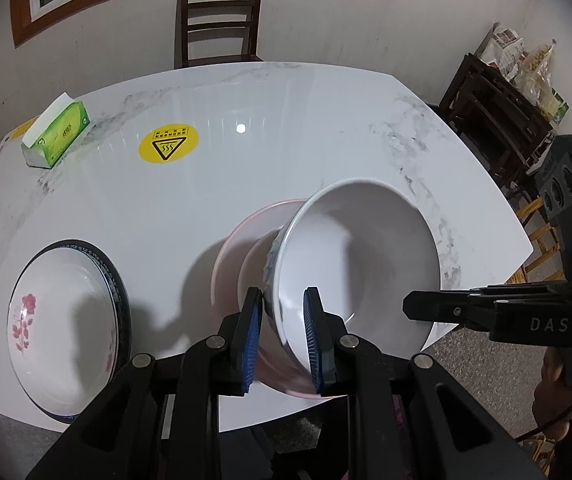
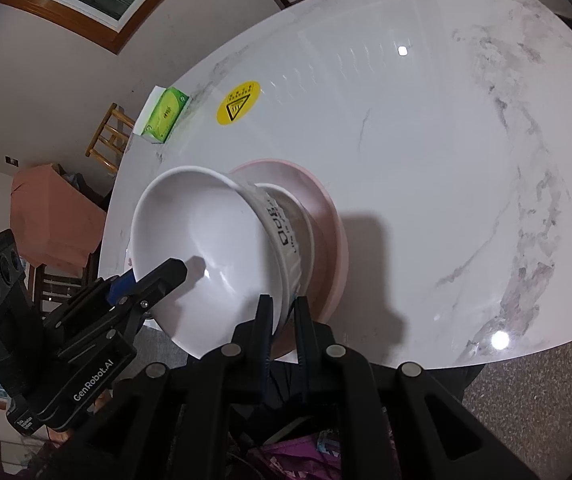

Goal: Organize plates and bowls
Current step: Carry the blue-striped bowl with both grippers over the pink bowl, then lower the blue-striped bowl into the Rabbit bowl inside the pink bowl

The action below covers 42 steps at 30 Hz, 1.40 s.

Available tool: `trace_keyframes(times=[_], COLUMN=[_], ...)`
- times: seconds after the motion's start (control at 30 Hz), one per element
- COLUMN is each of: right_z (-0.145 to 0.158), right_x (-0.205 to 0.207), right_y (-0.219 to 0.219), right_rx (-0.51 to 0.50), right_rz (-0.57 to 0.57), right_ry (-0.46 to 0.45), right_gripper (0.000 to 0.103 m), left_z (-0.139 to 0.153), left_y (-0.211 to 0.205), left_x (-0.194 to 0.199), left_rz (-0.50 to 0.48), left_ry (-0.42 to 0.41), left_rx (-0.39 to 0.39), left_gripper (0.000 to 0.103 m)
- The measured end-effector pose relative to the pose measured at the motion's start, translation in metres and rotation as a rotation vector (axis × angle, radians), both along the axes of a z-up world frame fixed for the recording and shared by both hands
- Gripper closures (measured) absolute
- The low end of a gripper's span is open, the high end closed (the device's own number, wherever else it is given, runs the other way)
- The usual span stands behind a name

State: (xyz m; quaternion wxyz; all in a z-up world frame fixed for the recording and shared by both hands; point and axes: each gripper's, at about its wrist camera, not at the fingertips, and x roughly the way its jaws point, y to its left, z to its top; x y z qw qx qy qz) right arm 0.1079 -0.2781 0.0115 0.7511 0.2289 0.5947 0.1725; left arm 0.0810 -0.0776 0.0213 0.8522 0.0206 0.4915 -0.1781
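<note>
Marble-veined and white, the surface [image 1: 245, 168] fills our left wrist view, with a green tissue box [image 1: 57, 134] at ten o'clock beside a yellow warning sticker [image 1: 168, 143]. Our left tongs [image 1: 283, 330] are clenched on the near rim of a white bowl [image 1: 360, 256], tilted over a pink plate [image 1: 241, 240]; a floral bowl [image 1: 61, 332] rests on a dark-rimmed plate [image 1: 119, 284] at eight o'clock. From three o'clock the right tongs [image 1: 408, 306] reach the same rim. In our right wrist view, the right tongs [image 2: 283, 316] grip the white bowl [image 2: 205, 248] too, the pink plate [image 2: 326, 208] beneath it, and the left tongs [image 2: 157, 276] clamp the rim at nine o'clock.
</note>
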Motion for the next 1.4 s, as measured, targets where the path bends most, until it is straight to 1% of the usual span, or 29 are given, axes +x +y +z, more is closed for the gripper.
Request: trace_keyframes(times=[0.2, 0.27, 0.43, 0.5, 0.57, 0.63, 0.73, 0.8, 0.83, 0.9, 0.93, 0.97, 1.0, 1.07, 1.1, 1.13, 1.3, 1.4], right_z=[-0.001, -0.001, -0.002, -0.003, -0.003, -0.001, 0.002, 0.005, 0.007, 0.010, 0.011, 0.012, 0.013, 0.016, 0.016, 0.015, 0.002, -0.005], right_x=[0.006, 0.009, 0.014, 0.015, 0.015, 0.015, 0.016, 0.015, 0.014, 0.011, 0.008, 0.006, 0.002, -0.004, -0.008, -0.010, -0.012, -0.010], right_y=[0.003, 0.004, 0.004, 0.004, 0.002, 0.001, 0.000, -0.003, -0.007, -0.013, -0.018, -0.019, -0.021, -0.020, -0.020, -0.020, -0.030, -0.034], right_rx=[-0.009, -0.015, -0.032, -0.028, -0.020, -0.006, -0.008, -0.008, 0.000, 0.015, 0.018, 0.011, -0.009, -0.099, -0.140, -0.147, -0.060, -0.034], right_rz=[0.010, 0.012, 0.015, 0.009, 0.002, 0.001, -0.003, -0.007, -0.016, -0.032, -0.039, -0.040, -0.037, -0.029, -0.028, -0.028, -0.046, -0.057], right_ry=[0.019, 0.021, 0.031, 0.032, 0.027, 0.019, 0.004, -0.021, -0.041, -0.069, -0.089, -0.104, -0.120, -0.155, -0.176, -0.182, -0.146, -0.120], right_gripper=[0.092, 0.092, 0.090, 0.088, 0.089, 0.089, 0.088, 0.088, 0.088, 0.088, 0.088, 0.088, 0.088, 0.088, 0.088, 0.088, 0.088, 0.088], left_z=[-0.004, -0.003, -0.004, -0.003, -0.001, 0.001, 0.005, 0.008, 0.010, 0.014, 0.015, 0.016, 0.016, 0.014, 0.012, 0.009, -0.005, -0.013], left_y=[0.002, 0.002, 0.003, 0.004, 0.005, 0.006, 0.011, 0.016, 0.019, 0.027, 0.031, 0.034, 0.039, 0.046, 0.050, 0.053, 0.065, 0.068], left_x=[0.002, 0.001, 0.003, 0.003, 0.004, 0.005, 0.005, 0.006, 0.006, 0.006, 0.006, 0.006, 0.006, 0.008, 0.008, 0.009, 0.009, 0.012], left_rz=[0.004, 0.005, 0.006, 0.009, 0.014, 0.018, 0.033, 0.051, 0.063, 0.088, 0.097, 0.104, 0.119, 0.131, 0.139, 0.142, 0.147, 0.115], left_ry=[0.025, 0.022, 0.023, 0.020, 0.010, 0.000, -0.019, -0.037, -0.049, -0.084, -0.100, -0.108, -0.122, -0.127, -0.118, -0.111, -0.043, 0.023], left_rx=[-0.006, -0.002, 0.002, -0.001, 0.000, 0.002, 0.001, -0.002, -0.002, 0.014, 0.027, 0.035, 0.051, 0.068, 0.071, 0.067, 0.020, -0.038], left_gripper=[0.085, 0.085, 0.081, 0.077, 0.075, 0.071, 0.061, 0.050, 0.047, 0.038, 0.036, 0.032, 0.031, 0.029, 0.027, 0.027, 0.024, 0.022])
